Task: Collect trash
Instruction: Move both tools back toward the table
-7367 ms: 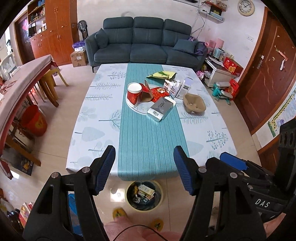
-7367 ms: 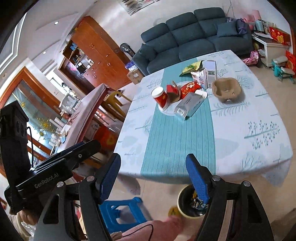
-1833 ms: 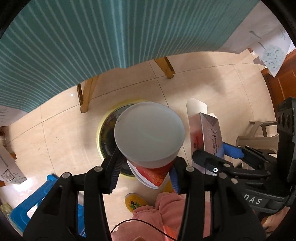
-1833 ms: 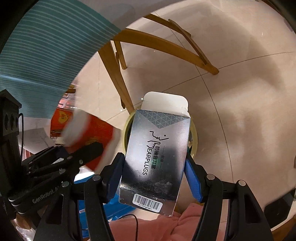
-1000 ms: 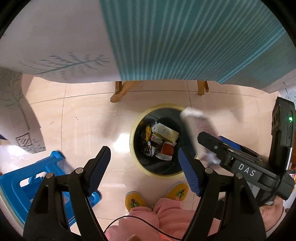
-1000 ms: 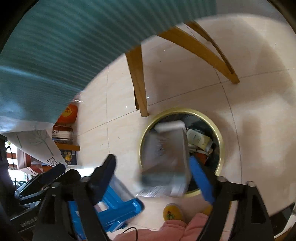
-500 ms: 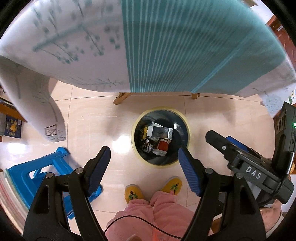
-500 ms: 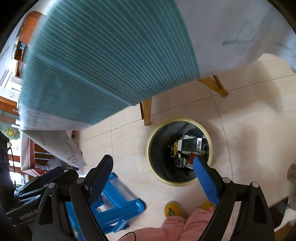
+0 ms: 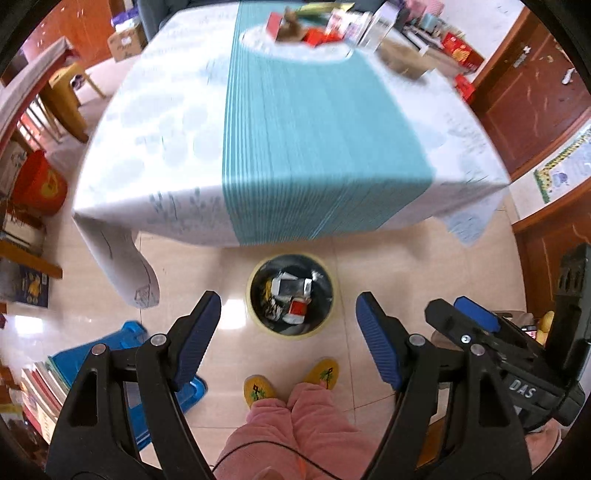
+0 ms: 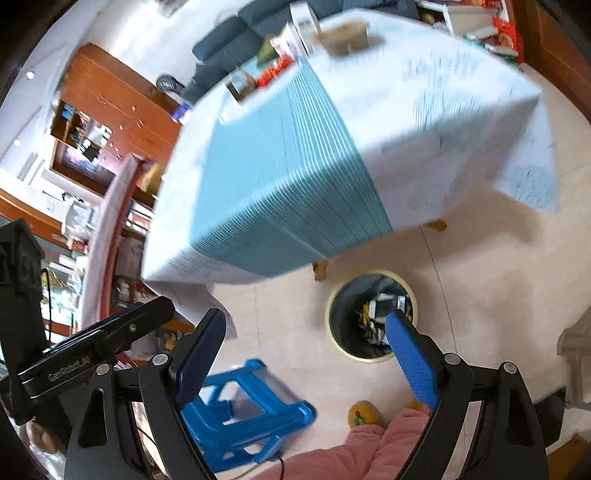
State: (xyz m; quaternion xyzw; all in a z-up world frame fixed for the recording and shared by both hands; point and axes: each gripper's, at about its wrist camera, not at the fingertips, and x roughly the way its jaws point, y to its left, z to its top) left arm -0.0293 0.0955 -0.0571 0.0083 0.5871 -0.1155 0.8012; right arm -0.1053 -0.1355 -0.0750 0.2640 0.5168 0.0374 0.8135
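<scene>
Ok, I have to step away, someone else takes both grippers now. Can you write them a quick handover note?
Left gripper: open, empty.
Right gripper: open, empty.
Bin on the floor by the table's near edge, with the silver box and red cup already in it.
Left: wrappers and cartons and a brown tray at the table's far end, blurred.

Bare beige floor tiles (image 9: 207, 266) leave open room all around the yellow-rimmed round black bin (image 9: 291, 295), hemmed by the overhanging white-and-teal tablecloth (image 9: 295, 206) beyond, a blue plastic stool (image 10: 251, 410) at left, and yellow slippers (image 9: 258, 387) nearest.
</scene>
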